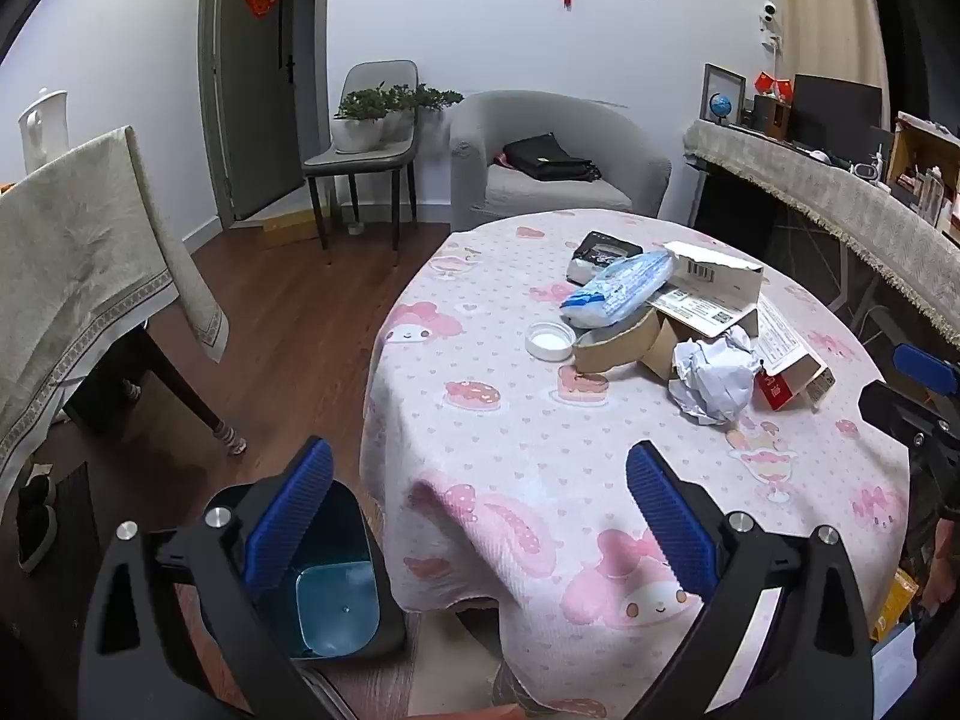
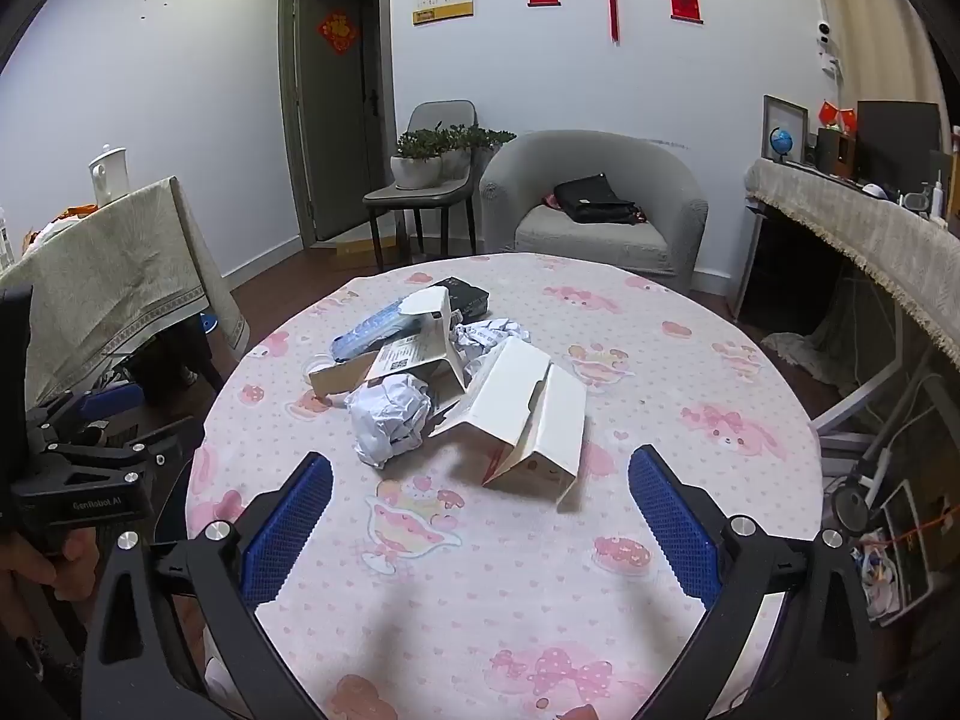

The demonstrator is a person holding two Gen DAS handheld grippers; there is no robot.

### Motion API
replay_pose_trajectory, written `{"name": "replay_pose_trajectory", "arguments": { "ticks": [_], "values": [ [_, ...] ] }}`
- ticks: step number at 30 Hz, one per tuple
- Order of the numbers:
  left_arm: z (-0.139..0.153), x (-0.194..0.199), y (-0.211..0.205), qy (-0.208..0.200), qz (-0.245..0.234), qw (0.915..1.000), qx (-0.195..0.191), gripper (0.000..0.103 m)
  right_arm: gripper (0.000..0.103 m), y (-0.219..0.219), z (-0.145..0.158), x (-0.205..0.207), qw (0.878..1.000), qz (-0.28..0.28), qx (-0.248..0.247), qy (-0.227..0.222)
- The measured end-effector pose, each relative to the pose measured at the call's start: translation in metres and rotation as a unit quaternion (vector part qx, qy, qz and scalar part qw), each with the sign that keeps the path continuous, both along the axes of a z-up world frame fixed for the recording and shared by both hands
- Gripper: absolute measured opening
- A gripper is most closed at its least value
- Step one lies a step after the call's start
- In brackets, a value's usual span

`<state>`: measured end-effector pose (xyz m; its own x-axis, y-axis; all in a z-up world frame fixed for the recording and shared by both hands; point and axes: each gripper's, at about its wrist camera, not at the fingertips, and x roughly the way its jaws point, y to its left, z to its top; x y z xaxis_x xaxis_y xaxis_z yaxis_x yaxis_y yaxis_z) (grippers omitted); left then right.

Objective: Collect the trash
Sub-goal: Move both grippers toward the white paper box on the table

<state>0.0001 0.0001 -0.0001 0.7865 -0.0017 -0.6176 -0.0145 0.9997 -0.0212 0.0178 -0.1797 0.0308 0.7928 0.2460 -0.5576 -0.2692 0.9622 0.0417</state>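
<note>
A: Room held a grey armchair (image 2: 594, 210), a door (image 2: 336, 120), red hangings on the wall. Round table (image 2: 690, 372) under a pink cartoon cloth.

B: Step in hand?

A: The start, I judged. Nothing collected yet. Trash lay heaped mid-table: white carton (image 2: 528, 420), crumpled paper ball (image 2: 390, 414), blue plastic wrapper (image 1: 618, 288), small white lid (image 1: 550, 341). Open bin (image 1: 324, 588) stood on the floor by the table's left edge.

B: Claws?

A: Left claw (image 1: 480, 516) and right claw (image 2: 480, 516) both spread wide, empty, hovering short of the heap. Next move likely called for reaching forward and closing on the paper ball or carton.
</note>
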Motion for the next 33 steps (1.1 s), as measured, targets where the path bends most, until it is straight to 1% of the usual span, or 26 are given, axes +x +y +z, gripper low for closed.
{"name": "replay_pose_trajectory", "arguments": {
  "ticks": [4, 5, 7, 8, 12, 19, 20, 29, 30, 33],
  "values": [
    [0.001, -0.001, 0.004, -0.001, 0.007, 1.0000, -0.007, 0.100, 0.100, -0.001, 0.000, 0.000, 1.000, 0.002, 0.002, 0.001],
    [0.001, 0.000, 0.006, 0.004, 0.009, 0.9999, -0.010, 0.100, 0.100, -0.002, 0.001, 0.000, 1.000, 0.003, 0.002, 0.000],
    [0.002, -0.004, 0.013, -0.003, 0.010, 0.9998, -0.018, 0.100, 0.100, -0.004, 0.004, 0.000, 1.000, 0.004, 0.002, -0.001],
    [0.001, -0.003, 0.014, 0.001, 0.012, 0.9998, -0.016, 0.100, 0.100, 0.001, -0.003, 0.002, 1.000, 0.004, 0.002, 0.000],
    [-0.001, 0.002, 0.010, 0.002, 0.017, 0.9998, -0.007, 0.100, 0.100, 0.002, -0.003, 0.001, 1.000, 0.005, 0.002, 0.001],
    [-0.003, 0.002, 0.010, 0.001, 0.020, 0.9998, -0.006, 0.100, 0.100, 0.004, -0.003, -0.003, 1.000, 0.005, 0.003, 0.000],
    [-0.003, 0.002, 0.010, 0.001, 0.020, 0.9998, -0.006, 0.100, 0.100, -0.001, -0.001, 0.002, 1.000, 0.005, 0.003, 0.002],
    [-0.005, 0.002, 0.011, 0.003, 0.022, 0.9997, -0.005, 0.100, 0.100, 0.009, -0.008, 0.002, 1.000, 0.005, 0.001, 0.002],
    [-0.005, 0.003, 0.011, 0.003, 0.022, 0.9997, -0.005, 0.100, 0.100, -0.001, -0.002, 0.002, 1.000, 0.004, 0.004, 0.003],
    [-0.005, 0.004, 0.012, 0.006, 0.024, 0.9997, -0.006, 0.100, 0.100, -0.001, -0.002, 0.002, 1.000, 0.005, 0.005, 0.004]
  ]
}}
